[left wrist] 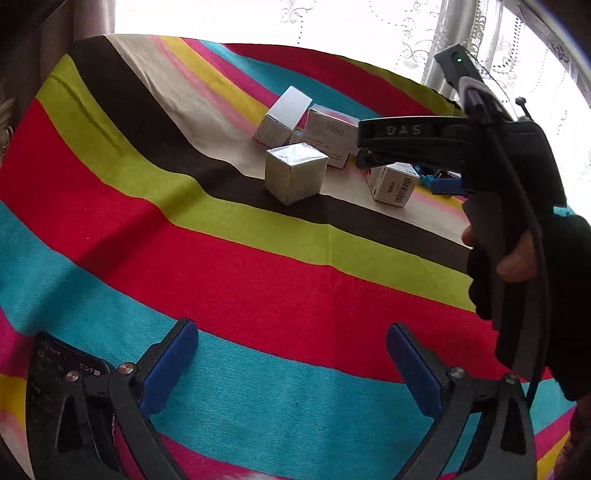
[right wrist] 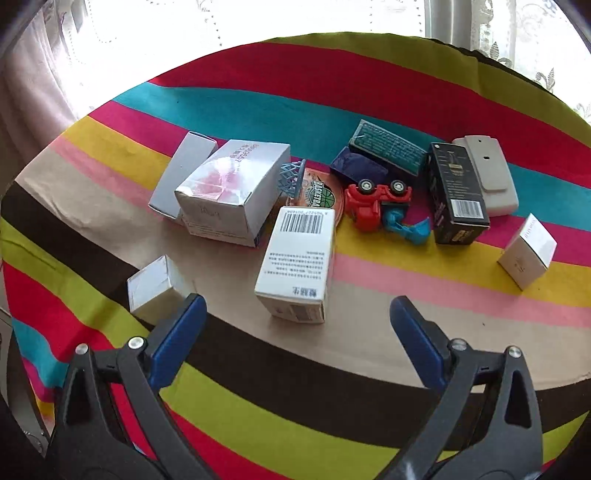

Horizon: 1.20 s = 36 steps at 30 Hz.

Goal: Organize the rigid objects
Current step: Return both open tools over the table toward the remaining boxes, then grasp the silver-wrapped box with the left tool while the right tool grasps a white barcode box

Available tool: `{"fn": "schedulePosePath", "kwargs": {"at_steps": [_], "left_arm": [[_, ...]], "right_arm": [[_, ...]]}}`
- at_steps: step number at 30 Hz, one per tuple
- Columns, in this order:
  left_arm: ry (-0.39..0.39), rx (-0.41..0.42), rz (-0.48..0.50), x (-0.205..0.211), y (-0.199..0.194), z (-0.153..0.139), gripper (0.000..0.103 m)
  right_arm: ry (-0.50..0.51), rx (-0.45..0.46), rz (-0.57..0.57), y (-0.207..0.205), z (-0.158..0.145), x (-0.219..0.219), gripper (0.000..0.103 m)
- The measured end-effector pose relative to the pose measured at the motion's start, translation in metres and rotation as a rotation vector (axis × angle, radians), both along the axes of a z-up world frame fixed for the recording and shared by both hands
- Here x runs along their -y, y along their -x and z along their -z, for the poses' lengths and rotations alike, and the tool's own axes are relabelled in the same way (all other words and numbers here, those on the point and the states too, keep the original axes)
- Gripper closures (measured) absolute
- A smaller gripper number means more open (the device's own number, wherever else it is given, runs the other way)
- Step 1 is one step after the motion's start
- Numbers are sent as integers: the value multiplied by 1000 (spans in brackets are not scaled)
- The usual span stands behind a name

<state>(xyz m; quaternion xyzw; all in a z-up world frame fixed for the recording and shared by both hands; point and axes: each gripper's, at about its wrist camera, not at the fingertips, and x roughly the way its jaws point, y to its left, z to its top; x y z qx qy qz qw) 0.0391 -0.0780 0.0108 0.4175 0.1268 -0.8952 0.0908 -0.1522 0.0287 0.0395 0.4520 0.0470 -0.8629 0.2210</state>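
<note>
My right gripper (right wrist: pixel 295 321) is open and empty, just in front of a white barcode box (right wrist: pixel 297 260) standing on the striped cloth. Behind it lie a large silver box (right wrist: pixel 232 192), a grey box (right wrist: pixel 181 177), a small silver cube (right wrist: pixel 155 288), a red toy truck (right wrist: pixel 376 201), a black box (right wrist: pixel 456 192) and a small white box (right wrist: pixel 528 251). My left gripper (left wrist: pixel 291 354) is open and empty, low over the cloth, well short of the silver cube (left wrist: pixel 295 171). The right gripper's body (left wrist: pixel 480 147) shows at the right of the left wrist view.
A toy basketball hoop (right wrist: pixel 306 188), a teal-labelled box (right wrist: pixel 388 147) and a grey case (right wrist: pixel 491 177) lie among the boxes. A black device (left wrist: pixel 62 369) lies by my left fingers. Lace curtains (right wrist: pixel 258 22) hang behind the table's far edge.
</note>
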Motion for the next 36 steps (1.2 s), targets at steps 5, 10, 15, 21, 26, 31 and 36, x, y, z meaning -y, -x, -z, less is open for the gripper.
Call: {"fn": "schedulePosePath", "kwargs": {"at_steps": [5, 10, 15, 21, 26, 31, 36], "left_arm": [[-4, 0, 5, -3, 3, 0, 0], [77, 55, 26, -15, 10, 2, 0], [124, 133, 81, -23, 26, 2, 0], [192, 152, 77, 1, 94, -7, 0], [189, 115, 52, 25, 148, -12, 0], [68, 87, 128, 14, 148, -6, 49], [-41, 5, 192, -25, 72, -12, 49]], "right_arm": [[-140, -7, 32, 32, 32, 32, 3], [-108, -36, 13, 7, 21, -1, 60], [-123, -34, -18, -56, 27, -66, 60], [-112, -62, 15, -117, 31, -121, 59], [-96, -101, 29, -112, 32, -122, 59], [-90, -100, 30, -119, 24, -124, 58], [-86, -100, 31, -120, 24, -124, 58]]}}
